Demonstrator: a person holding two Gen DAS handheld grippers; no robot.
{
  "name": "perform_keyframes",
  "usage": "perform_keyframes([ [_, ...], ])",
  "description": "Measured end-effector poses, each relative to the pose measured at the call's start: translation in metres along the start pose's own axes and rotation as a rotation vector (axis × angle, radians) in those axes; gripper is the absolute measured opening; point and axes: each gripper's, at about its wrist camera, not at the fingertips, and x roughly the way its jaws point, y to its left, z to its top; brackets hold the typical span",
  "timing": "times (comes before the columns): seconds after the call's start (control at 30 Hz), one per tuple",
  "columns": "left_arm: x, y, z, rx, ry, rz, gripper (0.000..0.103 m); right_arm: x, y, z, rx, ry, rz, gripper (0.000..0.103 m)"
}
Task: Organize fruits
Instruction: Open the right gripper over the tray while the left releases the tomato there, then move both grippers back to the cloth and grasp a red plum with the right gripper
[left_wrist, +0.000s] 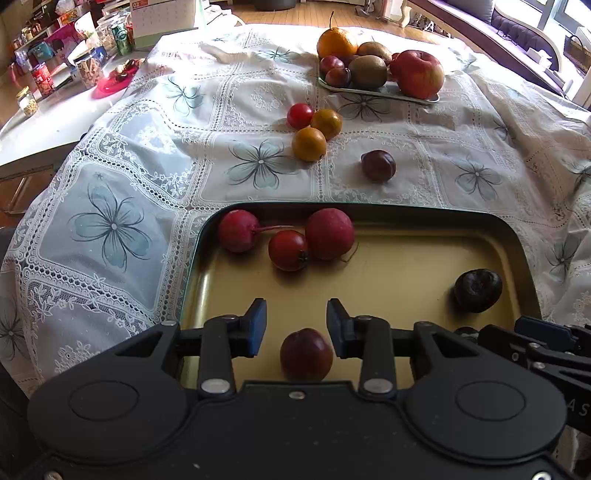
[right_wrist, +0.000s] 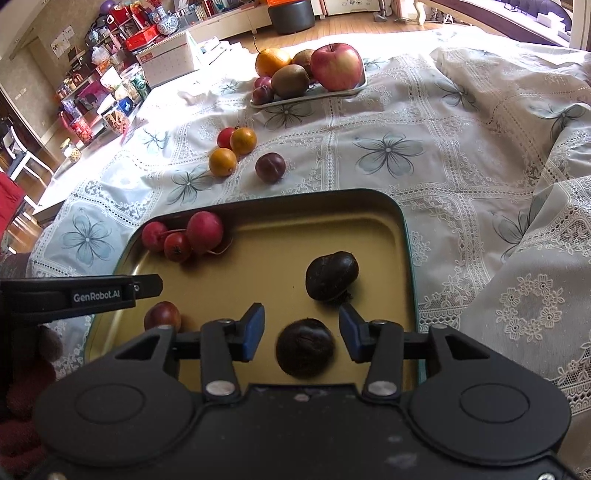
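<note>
Currently both tools spread, empty. Left gripper (left_wrist: 296, 326) straddles plum (left_wrist: 306, 354), near edge of tray (left_wrist: 515, 236); right gripper (right_wrist: 301, 330) over chestnut (right_wrist: 305, 347). Plum: soft, smooth, rolls; grip across widest middle, lightly.

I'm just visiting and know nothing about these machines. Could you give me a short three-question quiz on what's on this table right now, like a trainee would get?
1. True or false: the left tool is clamped on the reddish plum lying in the gold tray.
2. How many small oranges lie loose on the tablecloth?
3. Multiple choice: the big red apple sits on A) the gold tray, B) the white plate, C) the bare cloth.

Key: 1. False; its jaws are open with the plum between them. 2. Two. 3. B.
</note>
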Motion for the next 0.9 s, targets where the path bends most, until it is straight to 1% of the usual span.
perform_keyframes([
  [0.1,0.000,0.000,0.000,0.000,0.000,0.000,0.045,0.000,0.002,0.000,-0.012,-0.002,-0.006,0.051],
  [0.23,0.000,0.000,0.001,0.004,-0.002,0.004,0.045,-0.005,0.007,-0.001,-0.062,-0.029,-0.028,0.052],
  [0.33,0.000,-0.001,0.001,0.006,-0.004,0.001,0.045,-0.011,0.013,-0.001,-0.081,-0.071,-0.080,0.057],
  [0.43,0.000,-0.002,0.002,0.009,-0.005,0.000,0.045,-0.015,0.016,-0.001,-0.073,-0.105,-0.157,0.057],
  [0.5,0.000,-0.002,0.002,0.012,-0.008,0.002,0.045,-0.017,0.017,0.000,-0.079,-0.120,-0.188,0.056],
  [0.6,-0.001,-0.003,0.004,0.018,-0.012,0.002,0.045,-0.017,0.013,0.003,-0.056,-0.117,-0.171,0.056],
  [0.7,-0.003,-0.004,0.008,0.023,-0.020,-0.001,0.045,-0.015,0.004,0.008,0.033,-0.093,-0.142,0.056],
  [0.77,-0.004,-0.004,0.012,0.025,-0.028,0.002,0.045,-0.011,0.004,0.015,0.029,-0.062,-0.125,0.055],
  [0.9,-0.005,-0.004,0.021,0.027,-0.043,0.003,0.045,-0.010,0.005,0.023,0.023,-0.078,-0.103,0.055],
])
